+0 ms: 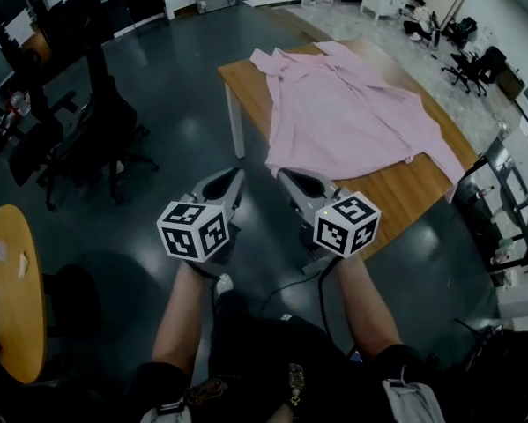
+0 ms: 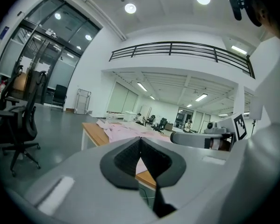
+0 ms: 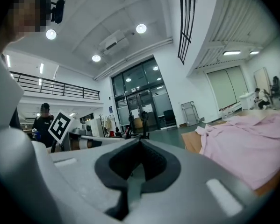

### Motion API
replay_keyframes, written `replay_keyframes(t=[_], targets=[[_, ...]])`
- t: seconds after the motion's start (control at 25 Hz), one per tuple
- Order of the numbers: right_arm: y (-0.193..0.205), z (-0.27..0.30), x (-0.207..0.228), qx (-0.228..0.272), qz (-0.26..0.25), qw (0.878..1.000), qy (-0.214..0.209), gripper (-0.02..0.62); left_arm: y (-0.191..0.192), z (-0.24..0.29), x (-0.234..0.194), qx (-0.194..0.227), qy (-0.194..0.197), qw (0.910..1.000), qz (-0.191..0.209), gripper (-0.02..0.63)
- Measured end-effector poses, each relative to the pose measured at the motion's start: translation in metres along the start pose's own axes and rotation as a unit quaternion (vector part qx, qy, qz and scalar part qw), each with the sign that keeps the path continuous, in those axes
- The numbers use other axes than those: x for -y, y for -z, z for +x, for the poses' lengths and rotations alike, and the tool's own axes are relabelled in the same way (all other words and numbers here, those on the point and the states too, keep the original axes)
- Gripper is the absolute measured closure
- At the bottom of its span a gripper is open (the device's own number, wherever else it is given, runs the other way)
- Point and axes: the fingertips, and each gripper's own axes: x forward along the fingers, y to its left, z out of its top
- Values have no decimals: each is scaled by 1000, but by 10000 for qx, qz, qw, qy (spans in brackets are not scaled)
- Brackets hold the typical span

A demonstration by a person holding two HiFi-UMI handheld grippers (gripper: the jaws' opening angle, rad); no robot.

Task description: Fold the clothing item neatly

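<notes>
**Entry: pink shirt spread flat, both grippers short of it**

The pink shirt lies opened out on the wooden surface and covers most of the top. Its long axis runs collar to hem. The collar points to the far end and the hem lies along the near edge, towards the person. One sleeve reaches towards the far-left corner. The other trails along the right side to that edge and appears to droop over it.

Bare wood shows at the far-left corner above the white leg, and in a strip at the near-right end.

The left gripper and right gripper are held side by side just off the near edge, in front of the hem. Both are clenched on nothing, jaws together, and neither touches the cloth.

Room to move:
- The dark floor to the left of the surface is open.
- Office chairs stand well off on that side.
- A round wooden table sits near the person's left.
- A metal rack crowds the right side.
- More chairs stand beyond the far-right end.
</notes>
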Motion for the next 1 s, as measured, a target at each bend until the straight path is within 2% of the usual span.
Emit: replay_keyframes(t=[0.24,0.52,0.8,1.0], targets=[[-8,68,20,-107,-9,9980,624,592,-16,34,-62,-172,623,9979,-20,598],[-13,121,39,-235,25,9904,1362,592,-24,68,-107,-488,1392,9890,-69,598],[-9,149,72,-256,139,9836,1778,592,-30,110,-135,-607,1721,9832,-60,598],[1,172,115,-165,366,9817,1861,592,-28,156,-150,-843,1836,9793,129,598]])
